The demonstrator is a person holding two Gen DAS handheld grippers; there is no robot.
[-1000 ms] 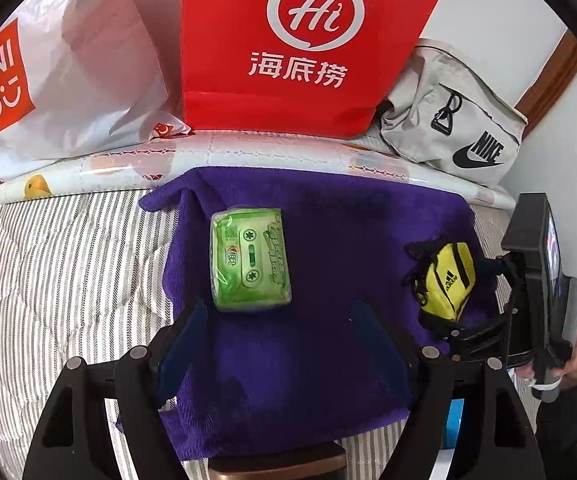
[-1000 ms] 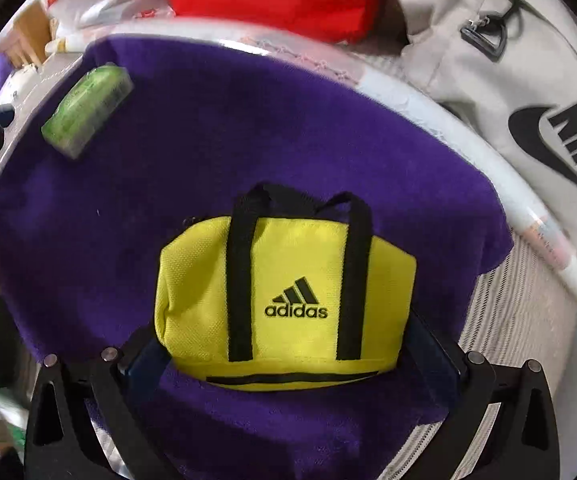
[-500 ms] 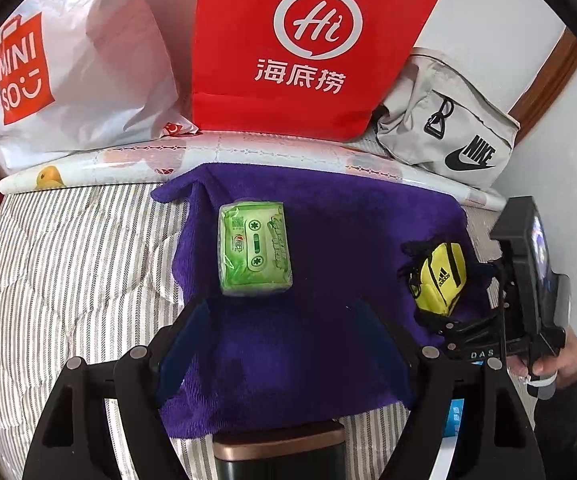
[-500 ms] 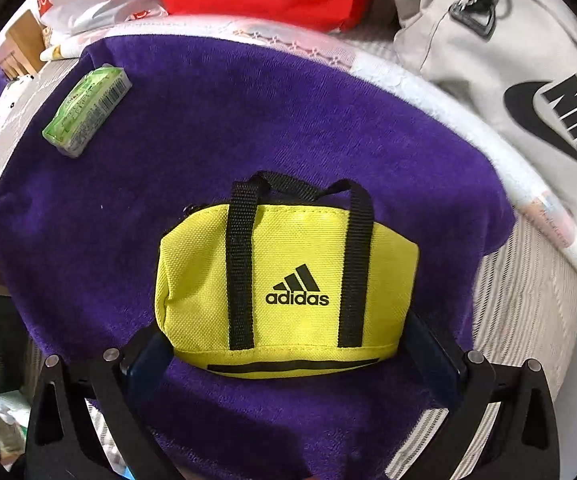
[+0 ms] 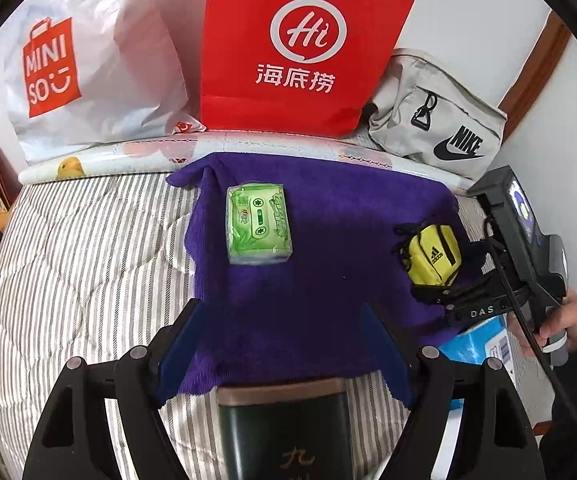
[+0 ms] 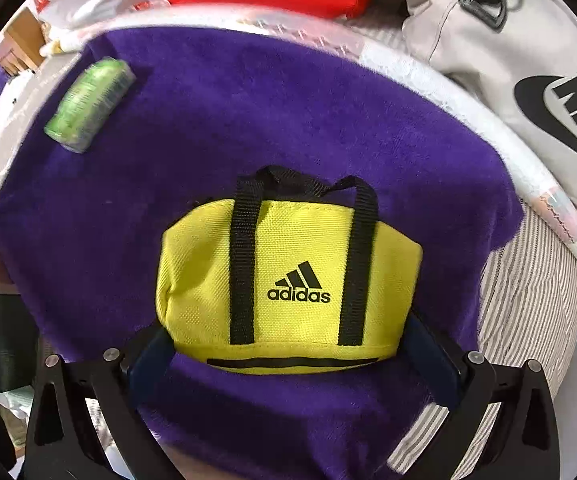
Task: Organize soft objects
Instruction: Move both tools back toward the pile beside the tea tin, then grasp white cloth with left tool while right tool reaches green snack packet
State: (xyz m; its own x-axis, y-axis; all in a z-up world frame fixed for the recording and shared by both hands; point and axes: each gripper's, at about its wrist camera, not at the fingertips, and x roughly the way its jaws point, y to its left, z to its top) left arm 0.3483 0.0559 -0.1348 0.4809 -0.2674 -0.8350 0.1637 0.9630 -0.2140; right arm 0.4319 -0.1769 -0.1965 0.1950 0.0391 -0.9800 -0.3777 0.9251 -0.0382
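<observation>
Purple towel [image 5: 328,264] lies spread over the striped bed cover [image 5: 88,264], and both soft things sit on it, well apart. My right hand-held gripper [image 6: 288,356] points steeply down at the little yellow adidas bag [image 6: 288,276], which lies on the towel's right side with its black handles away from me; my blue pads [image 6: 150,356] sit against the bag's two lower corners, and from here I cannot tell whether they squeeze it or only touch. My left hand-held gripper [image 5: 284,344] hangs over the near edge of the towel with its jaws wide apart and nothing between them. The green tissue pack [image 5: 259,224] lies flat beyond it, towards the towel's left half, clear of both fingers [image 5: 180,340]. At the head of the bed stand a white Miniso bag [image 5: 88,72], a red paper bag [image 5: 304,44] and a grey Nike pouch [image 5: 436,120].
</observation>
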